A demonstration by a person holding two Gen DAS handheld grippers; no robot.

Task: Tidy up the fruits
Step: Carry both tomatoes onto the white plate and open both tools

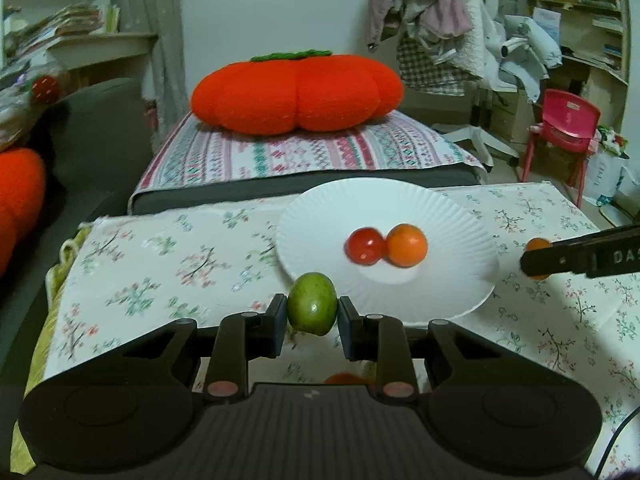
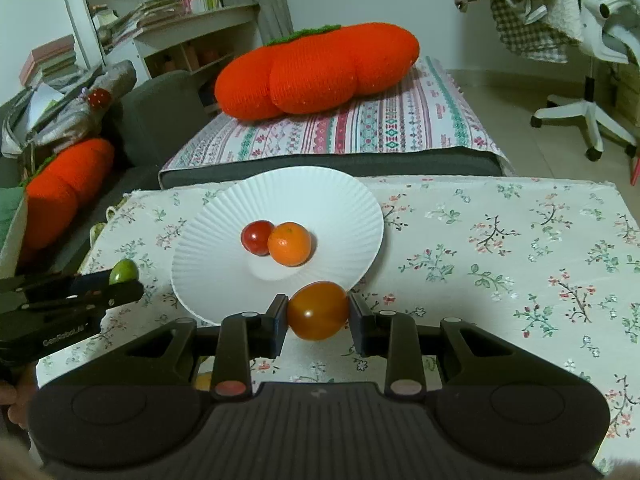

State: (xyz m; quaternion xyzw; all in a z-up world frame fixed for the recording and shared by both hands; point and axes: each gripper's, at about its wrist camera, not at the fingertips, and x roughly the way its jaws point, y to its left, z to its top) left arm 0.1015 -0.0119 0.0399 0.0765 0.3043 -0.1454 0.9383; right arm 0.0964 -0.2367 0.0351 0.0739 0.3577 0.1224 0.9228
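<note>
Both carries are under way: the left hand-held gripper (image 1: pixel 312 316) grasps a green fruit (image 1: pixel 312 303) and the right hand-held gripper (image 2: pixel 318 315) grasps an orange tomato (image 2: pixel 318 311), each at the paper plate's (image 2: pixel 344 200) near rim. The plate sits at the bench's (image 2: pixel 500 280) far edge with a red tomato (image 2: pixel 257 237) touching an orange (image 2: pixel 289 243). Next, I judge, each fruit needs carrying over a bare patch of plate before release.

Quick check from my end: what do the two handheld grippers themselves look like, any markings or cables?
Both are matte black plastic: the left gripper and right gripper each have a ribbed body, two round side housings, pinkish pivot caps and flat dark fingers. Seen side-on, white lettering shows on each. A thin black cable runs beside the left one.
</note>
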